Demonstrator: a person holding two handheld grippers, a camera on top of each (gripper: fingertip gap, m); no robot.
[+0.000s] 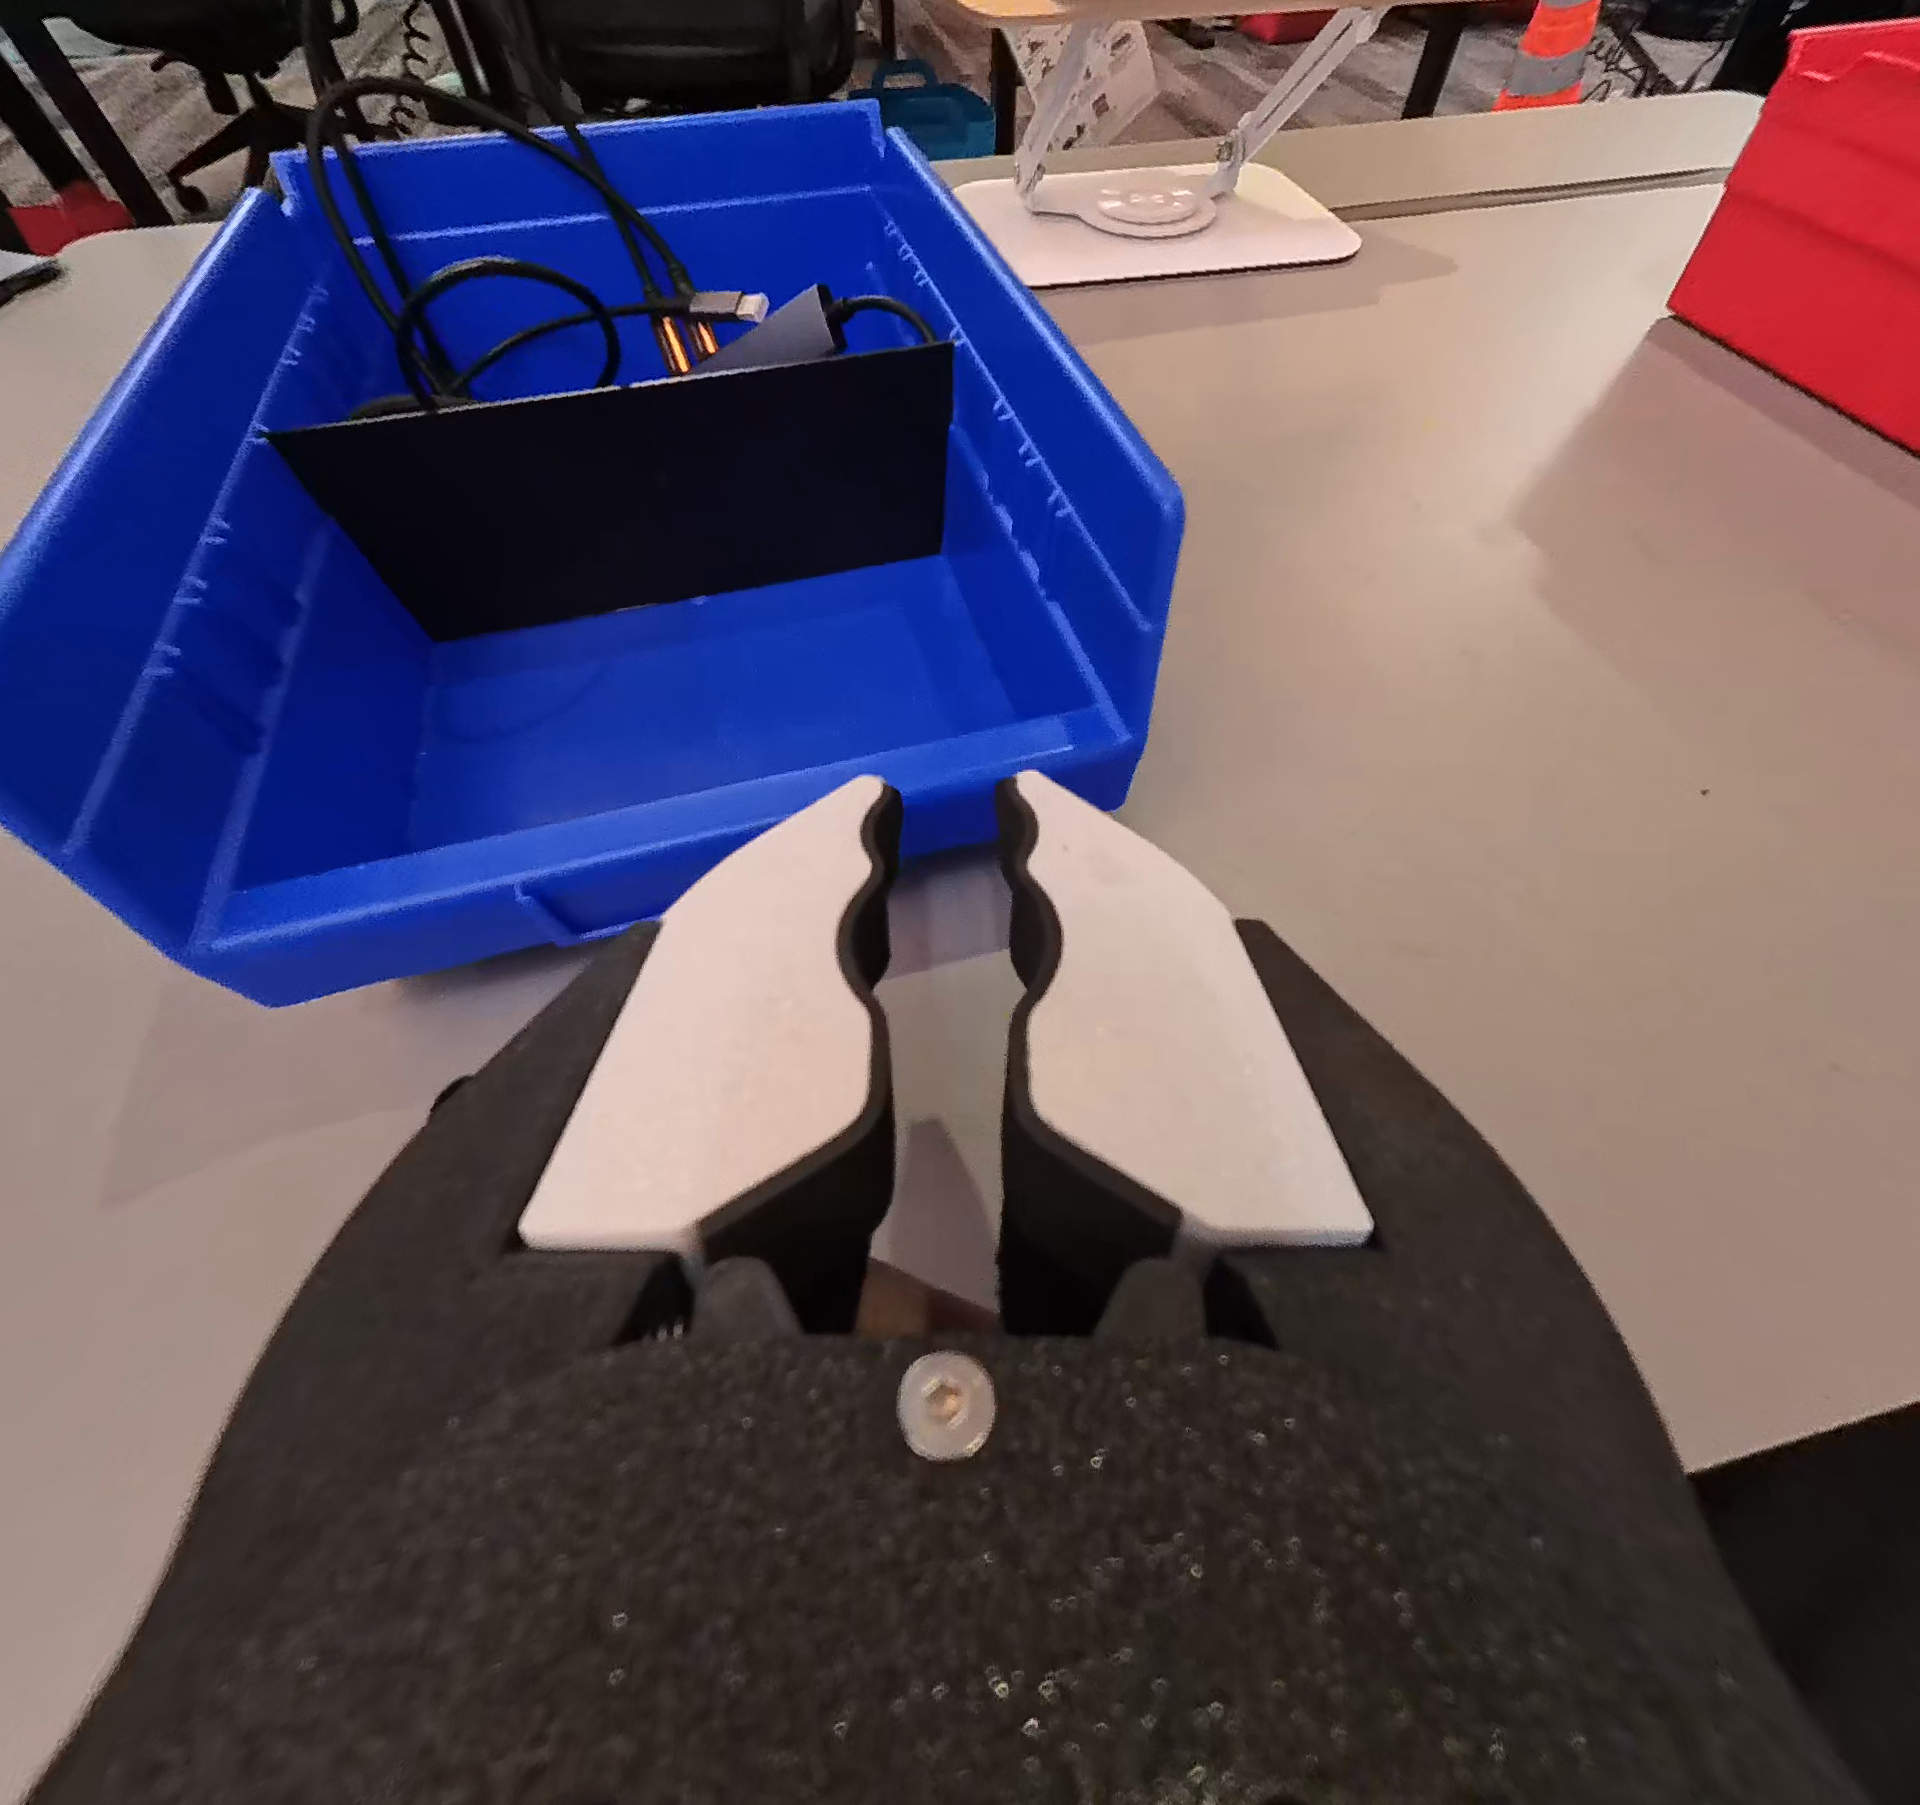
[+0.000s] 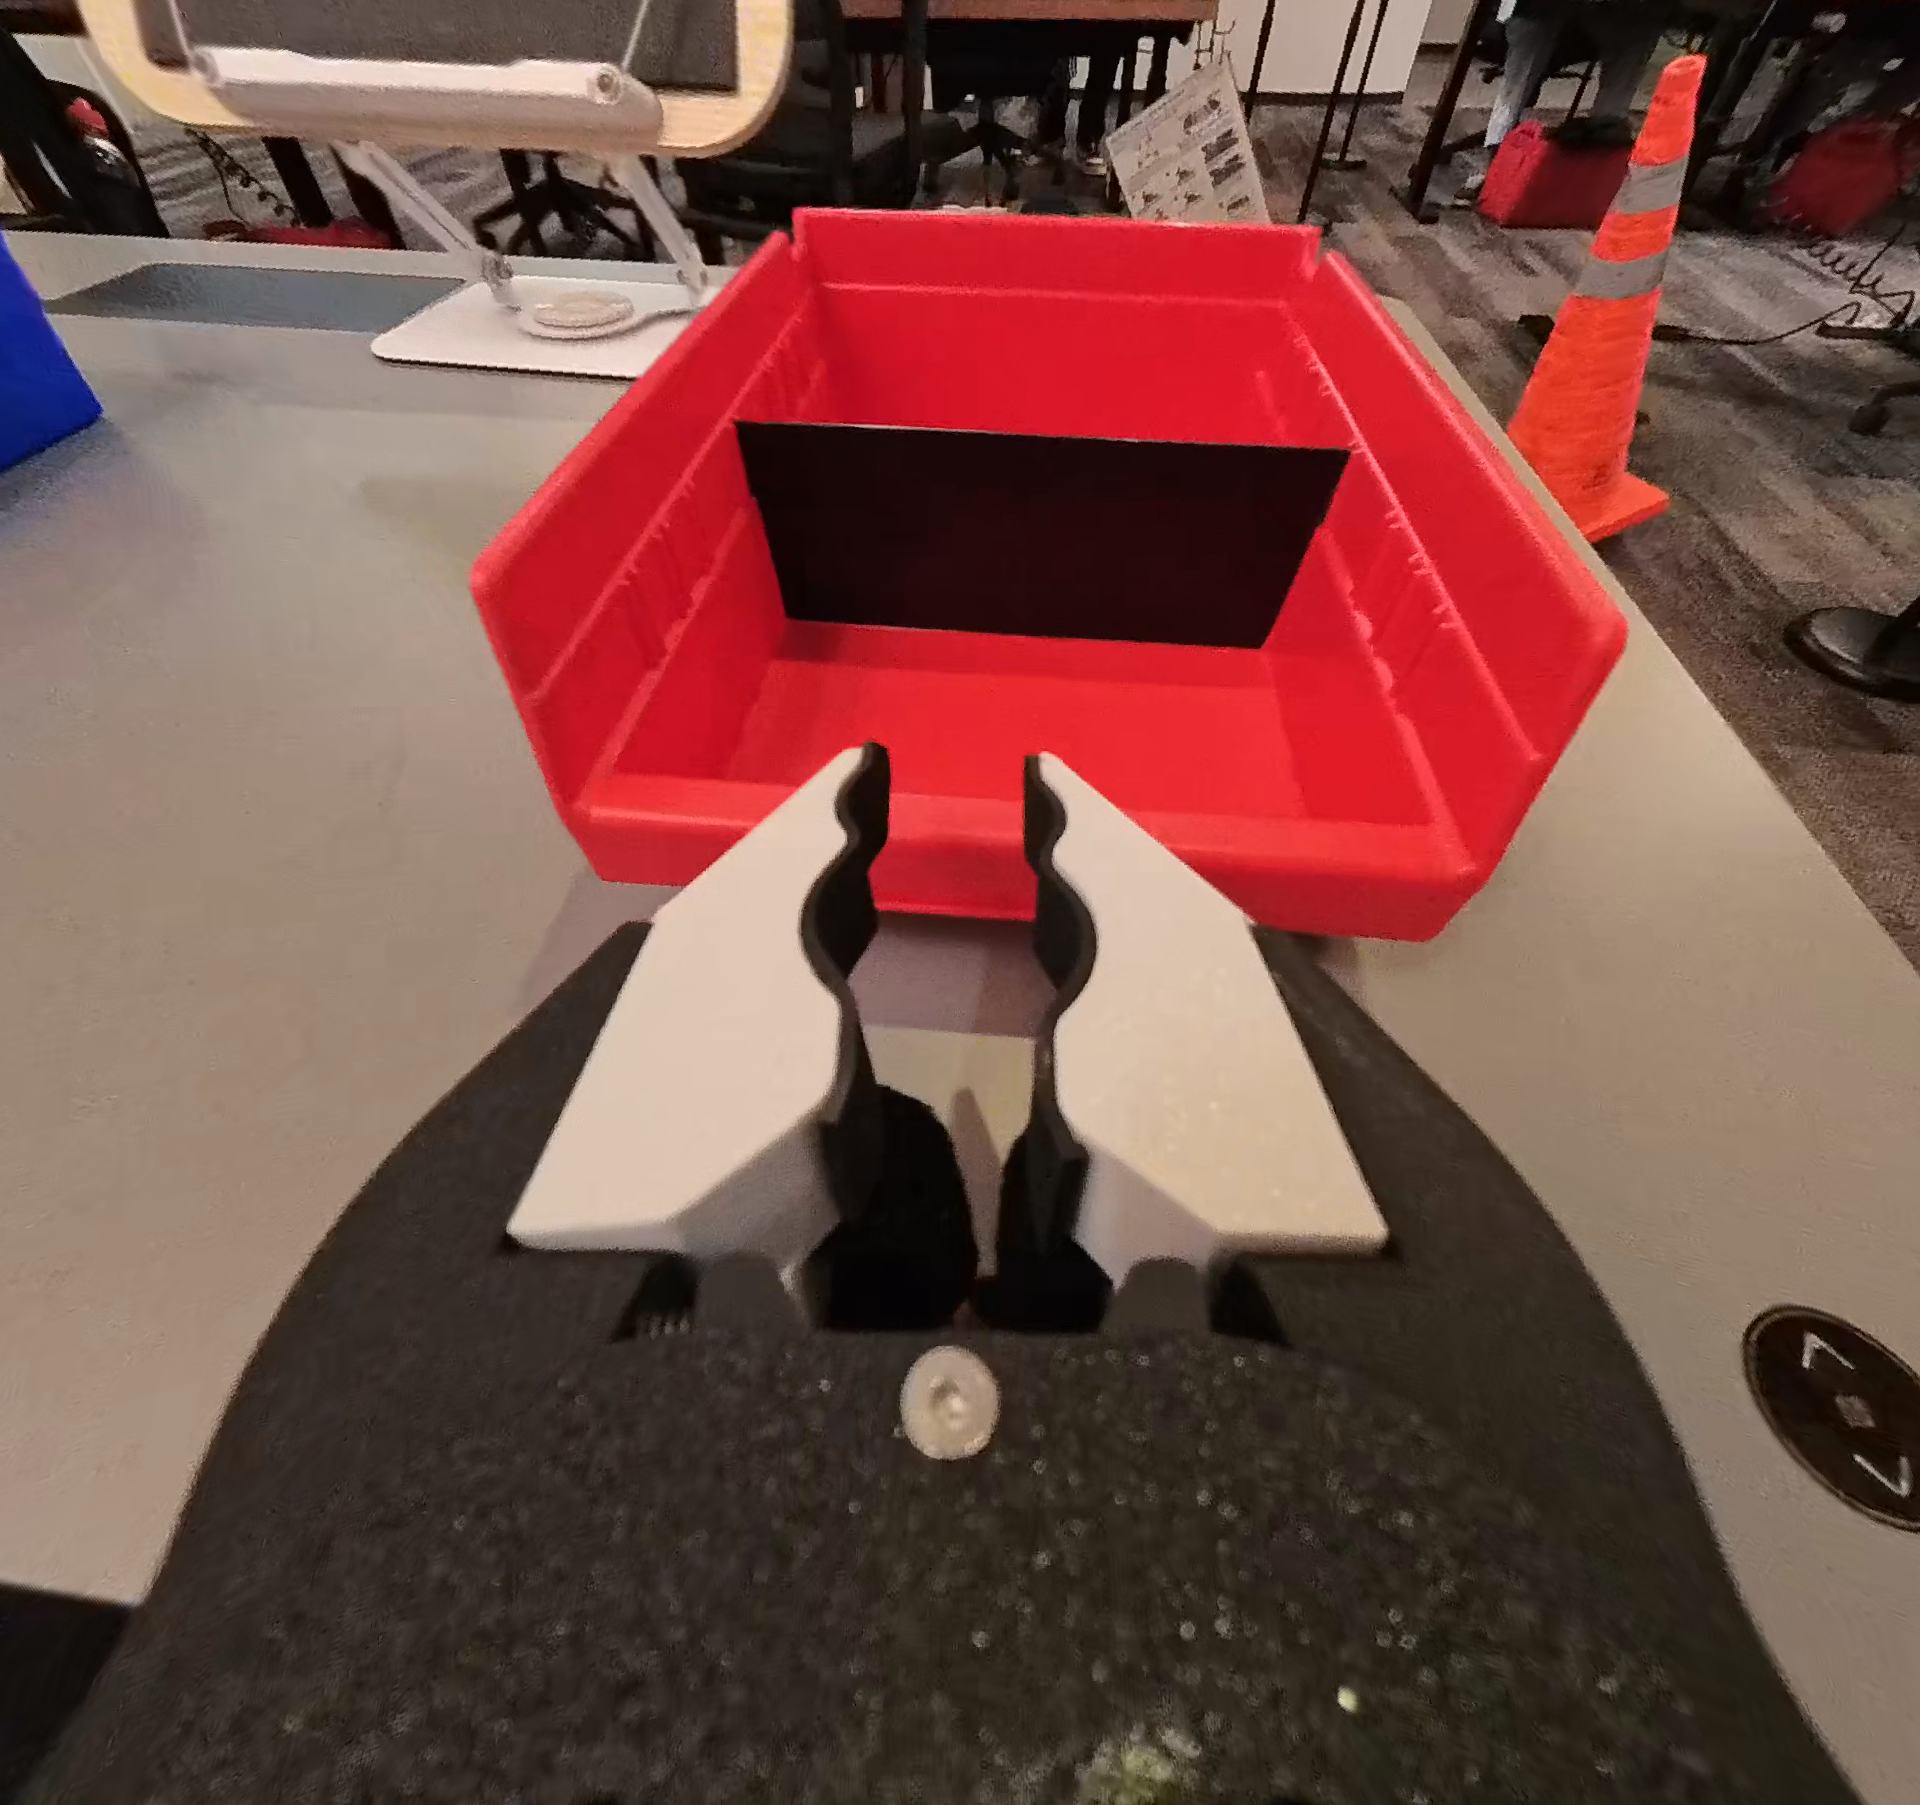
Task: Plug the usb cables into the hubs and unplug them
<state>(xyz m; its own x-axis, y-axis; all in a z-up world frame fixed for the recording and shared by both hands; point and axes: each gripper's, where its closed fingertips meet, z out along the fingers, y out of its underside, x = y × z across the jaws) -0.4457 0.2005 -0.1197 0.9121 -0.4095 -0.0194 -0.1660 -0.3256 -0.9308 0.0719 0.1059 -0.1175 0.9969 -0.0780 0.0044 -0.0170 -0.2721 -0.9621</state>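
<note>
A: Your left gripper (image 1: 945, 799) has its jaws parted by a narrow gap, and they hold nothing. Just past the tips sits the blue bin (image 1: 1070, 467) on the grey table (image 1: 1455, 716).

B: And the cables?

A: Farther ahead, behind the bin's black divider (image 1: 623, 498). You have black USB cables (image 1: 499, 321) coiled in that far compartment, one silver plug (image 1: 727, 306) lifted above the rest, and a grey hub (image 1: 790, 332) partly hidden by the divider. The near compartment, straight off your tips, is bare.

B: The other hand?

A: Your right gripper (image 2: 956, 768) is also slightly open, with nothing between the jaws. Directly ahead is a red bin (image 2: 1538, 612) with its own black divider (image 2: 1039, 529). Beyond, to the left, stands a white stand (image 2: 520, 332); to the right, an orange cone (image 2: 1610, 301) on the floor.
</note>
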